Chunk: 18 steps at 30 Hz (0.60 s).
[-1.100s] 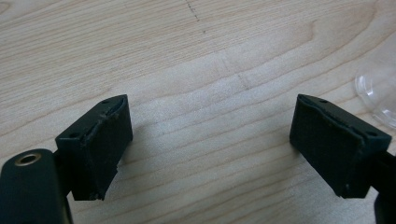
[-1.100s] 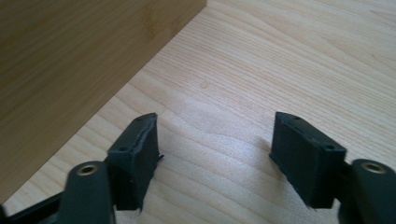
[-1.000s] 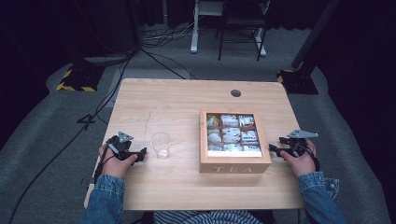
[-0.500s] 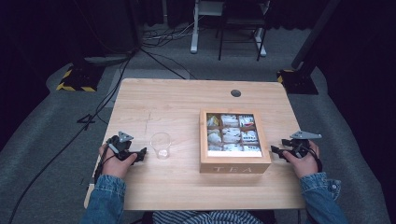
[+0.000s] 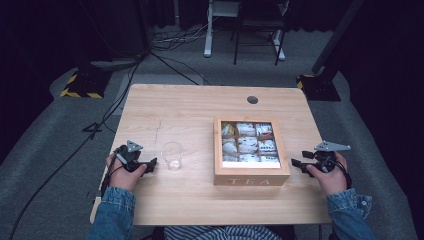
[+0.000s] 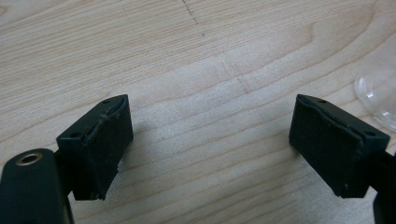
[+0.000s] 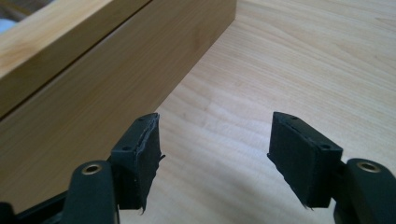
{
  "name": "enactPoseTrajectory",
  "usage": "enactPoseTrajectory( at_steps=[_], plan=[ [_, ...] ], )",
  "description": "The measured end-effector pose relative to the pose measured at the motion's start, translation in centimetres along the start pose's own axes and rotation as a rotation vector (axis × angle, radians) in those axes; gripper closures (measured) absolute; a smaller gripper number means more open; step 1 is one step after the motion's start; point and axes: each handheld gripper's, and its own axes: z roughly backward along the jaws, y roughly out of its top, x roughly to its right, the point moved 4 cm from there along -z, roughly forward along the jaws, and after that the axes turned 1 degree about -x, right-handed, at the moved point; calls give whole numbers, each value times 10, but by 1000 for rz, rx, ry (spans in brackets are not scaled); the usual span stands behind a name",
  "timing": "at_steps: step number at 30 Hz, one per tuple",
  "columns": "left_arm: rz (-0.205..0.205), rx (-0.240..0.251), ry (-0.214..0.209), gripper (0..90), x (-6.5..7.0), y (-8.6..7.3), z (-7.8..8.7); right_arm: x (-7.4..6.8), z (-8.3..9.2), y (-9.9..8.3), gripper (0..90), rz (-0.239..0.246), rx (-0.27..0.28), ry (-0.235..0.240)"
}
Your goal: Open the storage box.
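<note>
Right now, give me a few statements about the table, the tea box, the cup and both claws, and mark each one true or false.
1. The clear plastic cup stands between the left claw and the wooden box marked TEA. True.
2. The right claw grips the box. False: its jaws stand open beside the box's side wall, nothing between them.
3. The box shows nine compartments holding tea bags. True.
4. The left claw is shut on the cup. False: it is open over bare light wooden table.
</note>
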Motion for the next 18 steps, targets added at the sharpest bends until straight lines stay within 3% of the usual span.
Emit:
enactPoseTrajectory(
  at_steps=[5,18],
  plan=[
    [0,0,0,139,0,0,0,-10,13,-1,341,8,22,19],
    [0,1,-1,139,0,0,0,-35,29,1,343,39,57,91]
  ],
)
